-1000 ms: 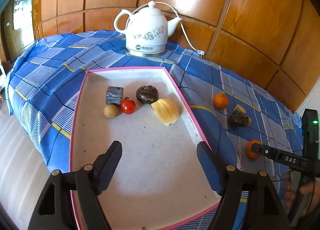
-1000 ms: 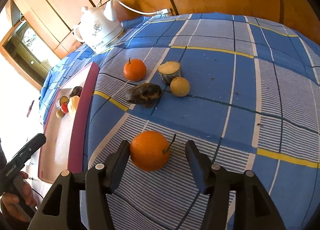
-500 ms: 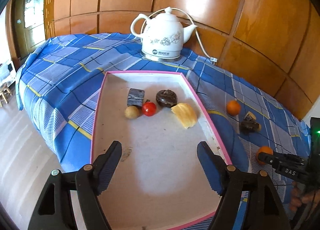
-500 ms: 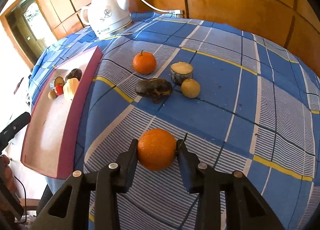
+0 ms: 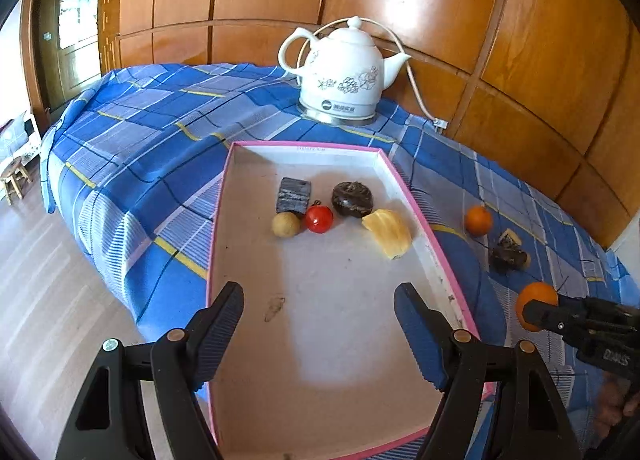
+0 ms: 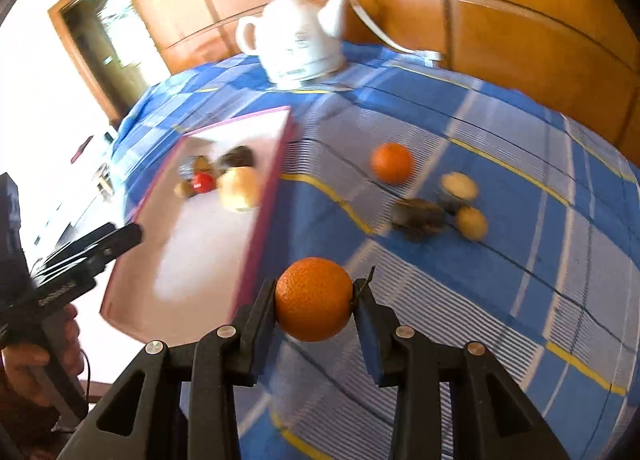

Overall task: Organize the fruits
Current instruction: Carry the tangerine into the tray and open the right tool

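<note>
My right gripper (image 6: 314,300) is shut on an orange (image 6: 314,299) and holds it above the blue checked cloth, just right of the pink-rimmed tray (image 6: 276,163). The held orange also shows in the left wrist view (image 5: 534,296). My left gripper (image 5: 319,334) is open and empty over the near part of the tray (image 5: 424,215). In the tray lie a red tomato (image 5: 319,218), a small tan fruit (image 5: 285,224), a yellow piece (image 5: 388,234), a dark round fruit (image 5: 352,199) and a dark block (image 5: 294,195). A second orange (image 6: 391,162) lies on the cloth.
A white electric kettle (image 5: 344,75) with its cord stands on the cloth behind the tray. A dark lump (image 6: 418,215), a cut tan piece (image 6: 459,185) and a small tan fruit (image 6: 472,223) lie on the cloth at the right. Wood panelling runs behind. The bed edge drops to the floor at the left.
My right gripper closed on the orange, lifted it off the cloth and swung toward the tray. My left gripper drew back and up from the tray, still open.
</note>
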A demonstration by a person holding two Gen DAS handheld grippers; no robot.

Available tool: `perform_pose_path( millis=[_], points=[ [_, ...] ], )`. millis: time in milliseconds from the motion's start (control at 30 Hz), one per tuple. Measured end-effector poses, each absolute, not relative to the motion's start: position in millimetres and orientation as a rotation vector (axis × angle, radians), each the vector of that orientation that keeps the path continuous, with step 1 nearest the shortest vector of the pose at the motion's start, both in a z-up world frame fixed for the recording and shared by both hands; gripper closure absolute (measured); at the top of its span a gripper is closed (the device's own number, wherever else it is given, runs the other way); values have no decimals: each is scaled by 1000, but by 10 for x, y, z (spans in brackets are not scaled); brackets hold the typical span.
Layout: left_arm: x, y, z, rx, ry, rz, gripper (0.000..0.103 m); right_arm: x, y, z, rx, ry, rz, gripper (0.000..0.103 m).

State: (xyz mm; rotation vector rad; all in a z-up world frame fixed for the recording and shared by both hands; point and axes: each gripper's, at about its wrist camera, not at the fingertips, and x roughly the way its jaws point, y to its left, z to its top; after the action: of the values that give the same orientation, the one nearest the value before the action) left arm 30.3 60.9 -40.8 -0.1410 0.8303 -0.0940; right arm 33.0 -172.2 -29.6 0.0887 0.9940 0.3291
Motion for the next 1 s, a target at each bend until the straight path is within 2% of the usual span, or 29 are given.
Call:
perform_pose_path(
  millis=[433, 1000],
  points=[
    [290, 710, -409, -144, 831, -48, 25, 407, -1013, -321, -52, 1020, 497, 65],
    [301, 776, -459, -153, 846, -43, 25, 876, -597, -506, -186, 1052, 456, 64]
  ],
)
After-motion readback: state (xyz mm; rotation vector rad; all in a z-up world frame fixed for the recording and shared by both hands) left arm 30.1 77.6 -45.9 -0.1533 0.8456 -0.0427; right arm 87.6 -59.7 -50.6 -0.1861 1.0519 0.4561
